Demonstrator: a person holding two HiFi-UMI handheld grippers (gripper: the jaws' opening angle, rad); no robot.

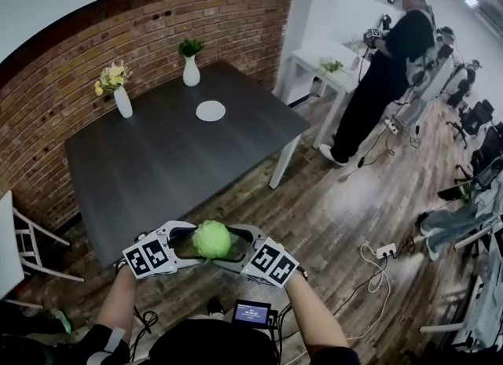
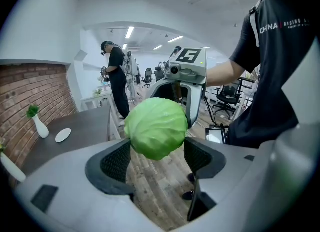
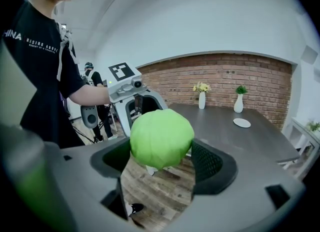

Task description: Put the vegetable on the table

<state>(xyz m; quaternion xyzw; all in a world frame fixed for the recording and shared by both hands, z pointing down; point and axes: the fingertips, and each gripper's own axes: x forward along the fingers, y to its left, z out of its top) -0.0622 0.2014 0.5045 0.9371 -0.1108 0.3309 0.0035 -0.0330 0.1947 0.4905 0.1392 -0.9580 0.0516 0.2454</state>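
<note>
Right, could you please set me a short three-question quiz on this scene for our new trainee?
1. True or false: the cabbage already rests on the dark table.
2. What flat thing lies on the table? A) a white plate B) a knife C) a book
3. How many vases stand on it?

Key:
1. False: it is held in the air by the left gripper and right gripper.
2. A.
3. Two.

Brick wall (image 1: 157, 33), wooden floor (image 1: 338, 214)
We see a yellow-flower vase (image 1: 123, 102), a green-plant vase (image 1: 191, 72), a white plate (image 1: 211, 111), a standing person (image 1: 385, 72)
</note>
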